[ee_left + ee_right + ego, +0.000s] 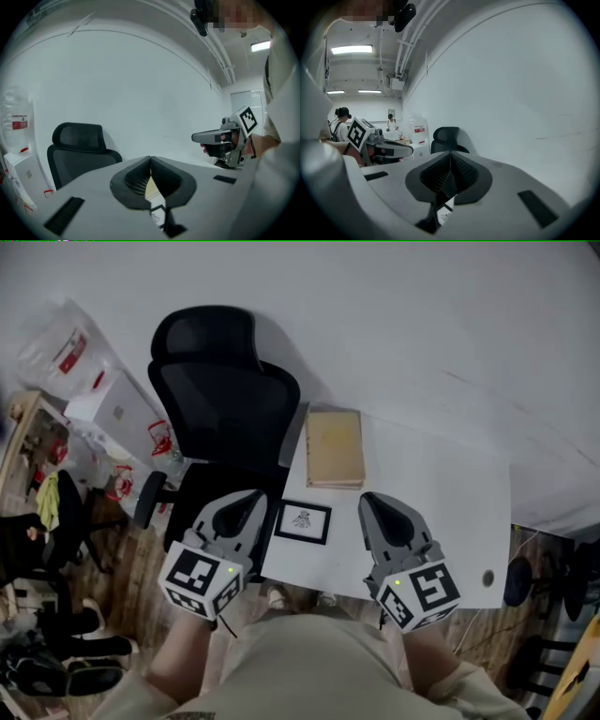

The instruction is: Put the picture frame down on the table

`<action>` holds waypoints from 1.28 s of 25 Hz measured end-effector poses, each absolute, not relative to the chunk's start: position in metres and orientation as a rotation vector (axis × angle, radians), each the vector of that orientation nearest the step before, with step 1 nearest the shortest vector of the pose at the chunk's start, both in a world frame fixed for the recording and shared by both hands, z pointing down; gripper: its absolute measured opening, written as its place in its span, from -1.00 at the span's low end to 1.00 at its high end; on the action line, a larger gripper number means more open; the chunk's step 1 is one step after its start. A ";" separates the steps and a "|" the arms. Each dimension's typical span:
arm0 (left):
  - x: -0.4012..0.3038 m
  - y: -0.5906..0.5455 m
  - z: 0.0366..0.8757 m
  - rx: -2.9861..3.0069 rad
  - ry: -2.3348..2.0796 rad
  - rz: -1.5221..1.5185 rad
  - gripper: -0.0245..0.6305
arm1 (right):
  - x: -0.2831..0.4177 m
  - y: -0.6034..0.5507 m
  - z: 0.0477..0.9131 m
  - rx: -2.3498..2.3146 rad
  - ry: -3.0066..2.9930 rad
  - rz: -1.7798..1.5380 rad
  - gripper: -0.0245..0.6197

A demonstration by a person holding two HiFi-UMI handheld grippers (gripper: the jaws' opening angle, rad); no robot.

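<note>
**A:** Where's the picture frame [303, 521] at right now?

**B:** It's lying flat on the tabletop [441, 521], face up, right by the edge next to the office chair [220, 399]. The tan book [334, 448] sits just behind it. Neither gripper is touching it. The left gripper [251, 501] has its jaws pressed together on nothing, and the right gripper [377, 502] is the same, closed and empty.

**A:** So it's basically done?

**B:** Looks that way to me. My only worry is that edge. The frame sits so close to it that a stray swipe from the left gripper, or a bump from the chair, could probably slide it off onto the floor.
</note>
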State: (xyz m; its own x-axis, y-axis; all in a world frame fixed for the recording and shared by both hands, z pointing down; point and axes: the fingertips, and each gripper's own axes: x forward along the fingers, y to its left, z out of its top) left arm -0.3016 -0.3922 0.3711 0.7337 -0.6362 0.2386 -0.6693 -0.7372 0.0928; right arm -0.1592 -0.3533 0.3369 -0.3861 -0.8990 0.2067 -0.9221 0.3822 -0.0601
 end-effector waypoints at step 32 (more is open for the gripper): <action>-0.325 -0.352 0.289 2.840 -1.224 0.123 -0.86 | -0.158 -0.321 0.256 1.593 -2.632 -0.016 -0.85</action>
